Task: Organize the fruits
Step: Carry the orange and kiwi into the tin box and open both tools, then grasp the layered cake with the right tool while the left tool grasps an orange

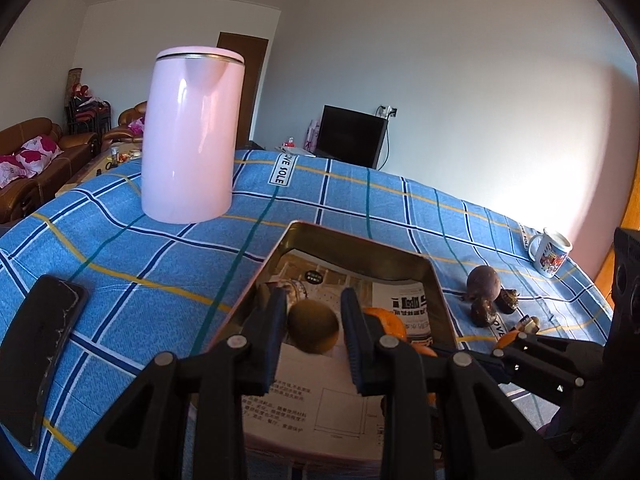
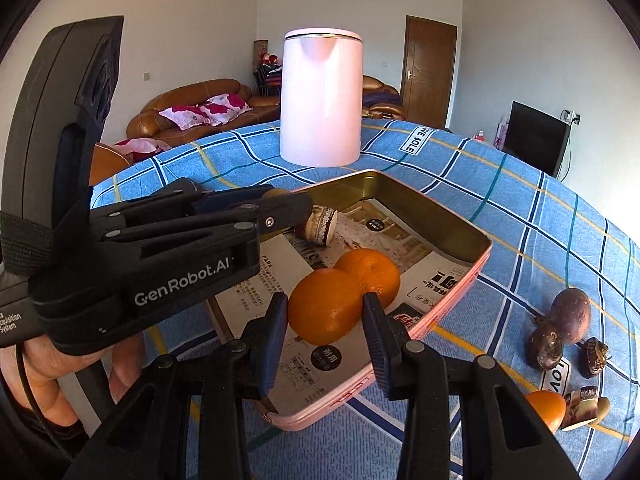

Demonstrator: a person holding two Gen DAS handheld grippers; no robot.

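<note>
Left to right on the blue checked cloth (image 1: 120, 240): one dark phone (image 1: 40, 356), one pink kettle (image 1: 192, 132), one pink tray (image 2: 460, 296) lined with printed paper, one loose cluster of dark fruits (image 2: 560, 328), one mug (image 1: 550, 252). The tray held two oranges, touching, and one small tipped cup (image 2: 320, 224). One more orange (image 2: 546, 408) lay on the cloth at far right. The left gripper (image 1: 314, 320) pointed downward over the tray, its jaws clamped on a brown kiwi (image 1: 314, 326). The right gripper (image 2: 325, 312) tilted down, its pads pressing the nearer orange (image 2: 324, 306).
</note>
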